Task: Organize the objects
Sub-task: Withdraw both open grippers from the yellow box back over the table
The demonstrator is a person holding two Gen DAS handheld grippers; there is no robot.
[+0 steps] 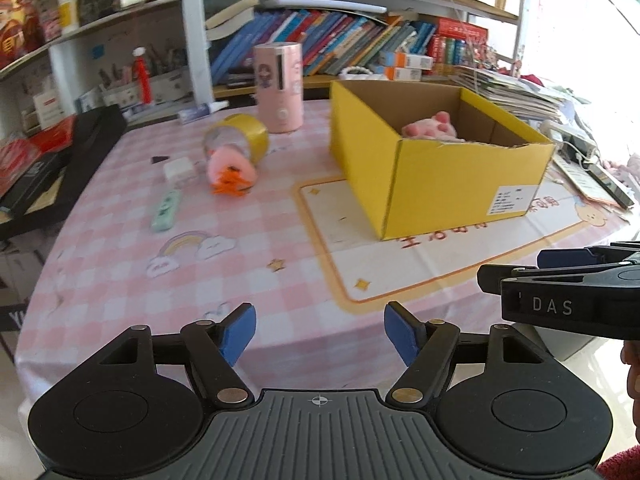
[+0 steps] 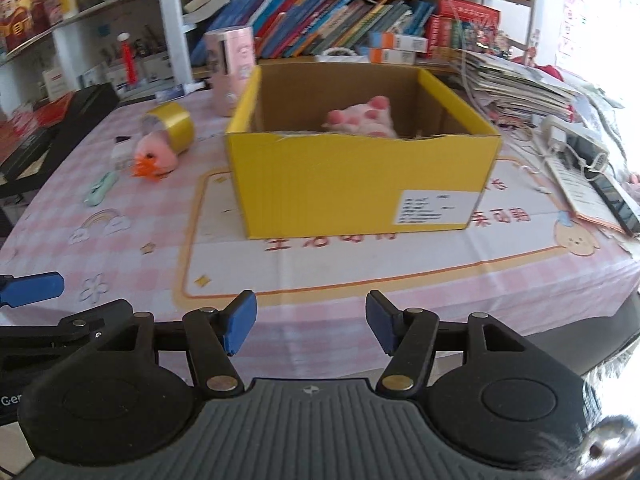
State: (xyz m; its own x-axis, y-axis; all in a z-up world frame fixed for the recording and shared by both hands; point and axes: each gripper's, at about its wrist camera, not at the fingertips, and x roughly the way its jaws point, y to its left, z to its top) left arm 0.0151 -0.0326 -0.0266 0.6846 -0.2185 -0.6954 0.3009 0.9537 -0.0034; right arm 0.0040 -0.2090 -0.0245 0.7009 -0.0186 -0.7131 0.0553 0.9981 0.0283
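Note:
A yellow cardboard box (image 1: 436,184) (image 2: 360,184) stands open on the pink checked tablecloth (image 1: 160,264), with a pink plush paw toy (image 1: 432,126) (image 2: 364,118) inside it. Left of the box lie a pink plush toy with orange feet (image 1: 232,172) (image 2: 154,158), a roll of gold tape (image 1: 240,136) (image 2: 172,124), a mint-green flat item (image 1: 166,210) (image 2: 100,188) and a small white block (image 1: 176,170). A pink cylinder (image 1: 280,86) (image 2: 232,68) stands behind them. My left gripper (image 1: 320,334) and right gripper (image 2: 310,326) hang open near the table's front edge, nothing between their blue pads.
Bookshelves (image 1: 340,40) packed with books run along the back. A stack of papers (image 2: 516,88), a power strip (image 2: 576,140) and a phone (image 2: 616,200) crowd the right side. Black and red boxes (image 1: 52,160) lie at the left. The right gripper's body (image 1: 568,296) shows beside the left one.

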